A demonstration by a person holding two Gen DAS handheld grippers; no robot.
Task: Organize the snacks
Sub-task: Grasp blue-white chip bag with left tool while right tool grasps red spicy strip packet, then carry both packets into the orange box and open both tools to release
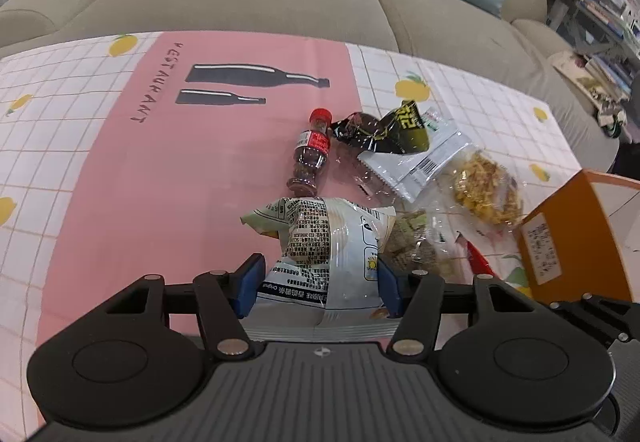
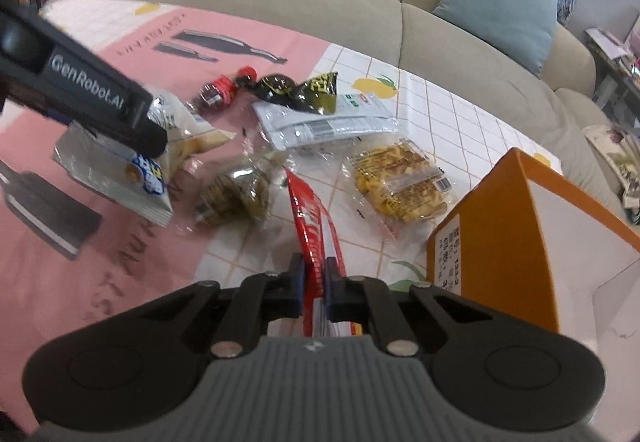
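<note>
- Far left there's mostly bare pink tablecloth [image 1: 160, 170] with the bottle print, nothing to grab there.
- The left gripper [image 1: 318, 288] has its blue pads pressed against both sides of a white chip bag [image 1: 320, 242], jaws about half open and clamped on it. In the right wrist view the bag looks lifted off the cloth, dangling from the crimped end.
- Risk here: the bag is puffy and slick, held near one end only, so it could slide out of the pads or swing into the small cola bottle [image 1: 311, 154] lying just beyond it and send it rolling.
- Middle of the pile: a black and yellow wrapper [image 1: 380, 130] sits on top of a white barcode pouch [image 1: 420, 162], and a clear packet of greenish snacks [image 2: 236, 194] is right beside the red one.
- The right gripper [image 2: 314, 284] is nearly closed, jaws pinching a thin red snack packet [image 2: 310, 218] edge-on. The grip looks narrow, so a twist could let it slip or fold over.
- To its right, a clear bag of yellow crisps [image 2: 400, 186] lies flat on the cloth, near the orange box [image 2: 488, 242].
- The box is probably where things go. Its near wall stands tall right next to the right gripper, so a low swing could clip the rim or shove the box.
</note>
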